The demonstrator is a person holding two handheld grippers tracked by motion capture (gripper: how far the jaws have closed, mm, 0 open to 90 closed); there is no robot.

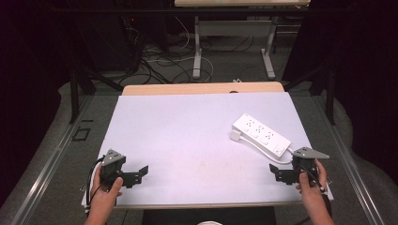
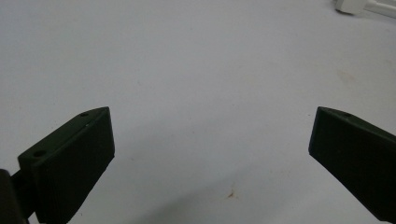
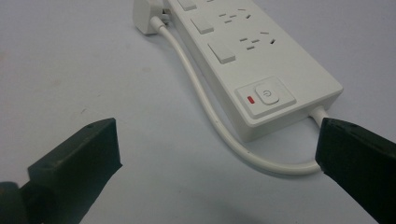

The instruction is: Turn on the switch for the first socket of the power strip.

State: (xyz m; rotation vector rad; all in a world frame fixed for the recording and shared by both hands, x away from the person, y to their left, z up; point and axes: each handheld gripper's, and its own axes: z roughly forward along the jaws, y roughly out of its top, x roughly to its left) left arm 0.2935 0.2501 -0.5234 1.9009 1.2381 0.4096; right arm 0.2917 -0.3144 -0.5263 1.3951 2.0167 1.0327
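White power strip point(image 1: 261, 135) lying at table's point(image 1: 187, 136) right, cord point(image 3: 205, 116) looped beside it. Right gripper point(image 1: 280, 173) just short of it, released, empty. Left gripper point(image 1: 136, 176) near front-left edge, released, empty.

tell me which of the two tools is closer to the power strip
The right tool, near the table's right edge: it sits just in front of the power strip, by its switch end. The left tool is far across the white surface.

Dark curtains point(image 1: 28, 70) enclose both sides. Grey floor point(image 1: 234, 65) beyond the desk point(image 1: 187, 136), littered with cables point(image 1: 159, 65). Second table point(image 1: 234, 28) on white legs at the far end.
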